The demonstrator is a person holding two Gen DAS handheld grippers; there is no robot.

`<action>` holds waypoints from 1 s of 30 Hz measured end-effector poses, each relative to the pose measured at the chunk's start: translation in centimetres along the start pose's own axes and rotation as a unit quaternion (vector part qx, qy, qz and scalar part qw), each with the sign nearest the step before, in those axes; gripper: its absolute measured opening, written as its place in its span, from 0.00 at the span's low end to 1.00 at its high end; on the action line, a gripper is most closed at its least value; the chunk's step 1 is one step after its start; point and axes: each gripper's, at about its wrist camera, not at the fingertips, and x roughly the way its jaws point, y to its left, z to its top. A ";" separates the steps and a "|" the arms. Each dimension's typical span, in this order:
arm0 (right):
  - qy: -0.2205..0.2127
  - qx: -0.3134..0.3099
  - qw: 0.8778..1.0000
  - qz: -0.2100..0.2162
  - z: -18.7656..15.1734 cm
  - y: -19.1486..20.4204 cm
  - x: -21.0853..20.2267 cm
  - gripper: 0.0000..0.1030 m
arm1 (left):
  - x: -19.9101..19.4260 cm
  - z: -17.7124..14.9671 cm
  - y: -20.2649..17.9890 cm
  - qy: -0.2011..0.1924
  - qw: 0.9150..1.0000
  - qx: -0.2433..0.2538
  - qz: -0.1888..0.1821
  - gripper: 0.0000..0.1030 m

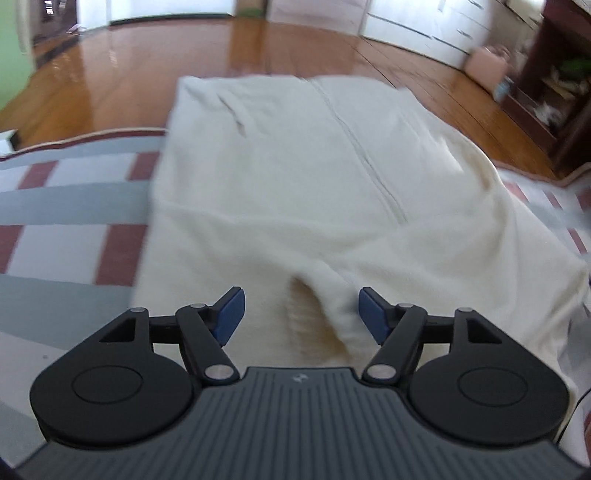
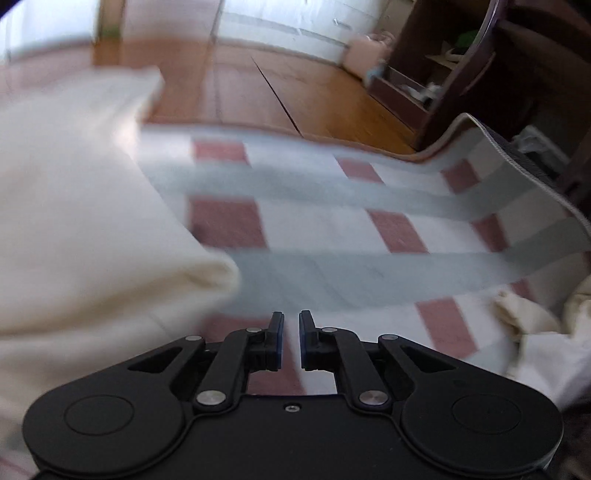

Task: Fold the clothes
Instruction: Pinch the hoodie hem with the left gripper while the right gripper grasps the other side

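Observation:
A cream fleece garment (image 1: 295, 177) with a centre zip lies spread on a checked blanket (image 1: 62, 206). My left gripper (image 1: 301, 314) is open and empty, just above the garment's near edge, where a fold opens between the jaws. In the right wrist view the same garment (image 2: 74, 221) fills the left side. My right gripper (image 2: 291, 339) is nearly shut, with a narrow gap between the pads and nothing in it, over the blanket (image 2: 332, 236) to the right of the garment.
A wooden floor (image 1: 147, 74) lies beyond the blanket. White drawers (image 1: 424, 26) stand at the back and a dark shelf unit (image 1: 554, 92) at the right. More cream clothing (image 2: 535, 325) lies at the right edge of the blanket.

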 end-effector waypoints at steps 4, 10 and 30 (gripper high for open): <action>-0.043 -0.006 0.992 0.119 2.6 0.3 -1.7 0.38 | 1.1 -0.4 -0.2 0.004 1.000 -0.003 -0.025 0.79; -0.007 -0.012 0.975 0.222 9.4 4.4 1.9 0.70 | 2.9 0.2 -1.0 0.010 0.999 0.014 -0.030 0.61; -0.092 -0.054 0.984 0.142 13.5 5.7 11.3 0.07 | 0.1 2.6 -2.2 -0.105 0.992 0.025 -0.069 0.26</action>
